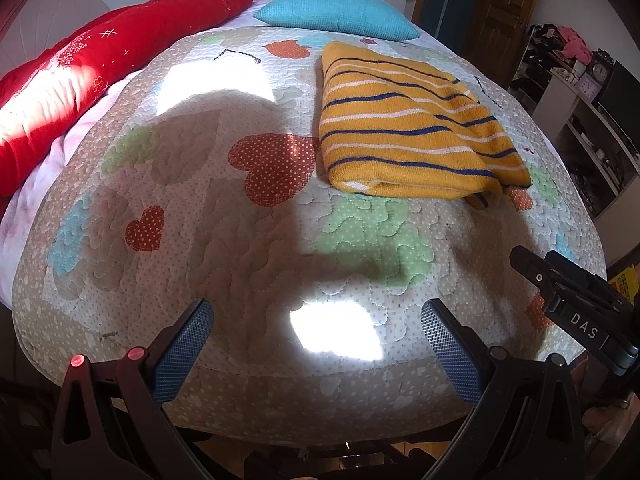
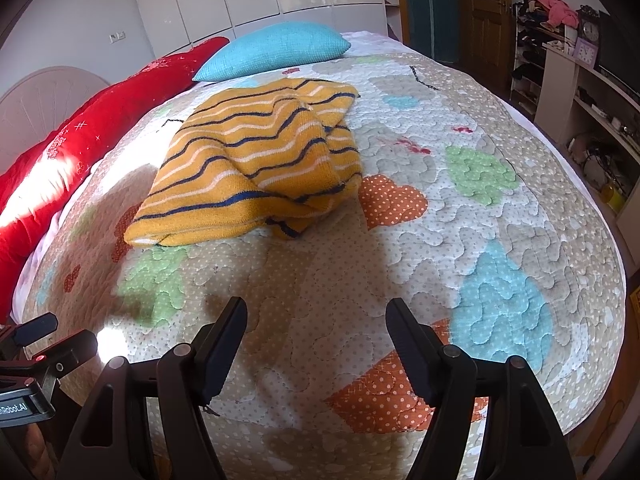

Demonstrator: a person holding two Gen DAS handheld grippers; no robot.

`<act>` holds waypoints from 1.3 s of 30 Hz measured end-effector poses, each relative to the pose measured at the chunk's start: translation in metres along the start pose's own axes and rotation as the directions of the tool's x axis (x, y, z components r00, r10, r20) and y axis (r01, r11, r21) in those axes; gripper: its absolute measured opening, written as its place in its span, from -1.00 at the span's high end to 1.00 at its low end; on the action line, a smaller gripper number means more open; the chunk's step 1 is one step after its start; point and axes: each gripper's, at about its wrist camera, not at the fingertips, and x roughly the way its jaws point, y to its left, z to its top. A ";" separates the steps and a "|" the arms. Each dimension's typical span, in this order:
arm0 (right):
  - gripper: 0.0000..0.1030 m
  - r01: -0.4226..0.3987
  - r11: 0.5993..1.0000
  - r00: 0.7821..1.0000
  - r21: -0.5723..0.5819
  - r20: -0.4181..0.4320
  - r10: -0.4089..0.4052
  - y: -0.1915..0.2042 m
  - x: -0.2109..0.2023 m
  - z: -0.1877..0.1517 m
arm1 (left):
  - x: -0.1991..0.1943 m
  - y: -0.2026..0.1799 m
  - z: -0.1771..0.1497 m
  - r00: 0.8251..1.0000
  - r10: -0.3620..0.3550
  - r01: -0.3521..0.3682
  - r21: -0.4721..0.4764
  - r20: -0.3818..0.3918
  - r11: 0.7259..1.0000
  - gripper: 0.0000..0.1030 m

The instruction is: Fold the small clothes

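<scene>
A yellow garment with navy and white stripes (image 1: 408,124) lies folded into a thick rectangle on the quilted bedspread (image 1: 240,240); it also shows in the right wrist view (image 2: 256,160), with a layer sticking out at its right side. My left gripper (image 1: 316,316) is open and empty, held above the near edge of the bed, well short of the garment. My right gripper (image 2: 316,316) is open and empty, also near the bed's front edge, to the right of the left one. The right gripper's body shows in the left wrist view (image 1: 576,304).
A red blanket (image 1: 80,80) lies along the bed's left side and a turquoise pillow (image 1: 340,12) at the far end. Shelves with clutter (image 2: 592,80) and a wooden door (image 2: 488,12) stand to the right of the bed.
</scene>
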 end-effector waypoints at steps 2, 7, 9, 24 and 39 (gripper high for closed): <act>-0.49 0.000 1.000 1.000 0.001 0.000 0.000 0.000 0.000 0.000 | 0.000 0.000 0.000 1.000 0.000 0.000 -0.002 -0.002 1.000 -1.00; -0.50 -0.002 1.000 1.000 -0.002 0.007 0.002 0.000 -0.001 0.000 | 0.001 0.001 -0.001 1.000 -0.002 0.002 -0.003 -0.004 1.000 -1.00; -0.50 -0.001 1.000 1.000 -0.004 0.006 0.001 0.000 -0.001 0.000 | 0.001 0.001 -0.001 1.000 -0.003 0.003 -0.003 -0.004 1.000 -1.00; -0.52 0.000 1.000 1.000 -0.015 0.013 0.000 0.005 -0.002 0.000 | 0.003 -0.002 -0.002 1.000 -0.010 0.010 -0.003 -0.014 1.000 -1.00; -0.53 0.000 1.000 1.000 -0.018 0.015 0.000 0.006 -0.002 0.000 | 0.006 0.002 -0.001 0.999 -0.023 0.022 -0.014 -0.030 1.000 -1.00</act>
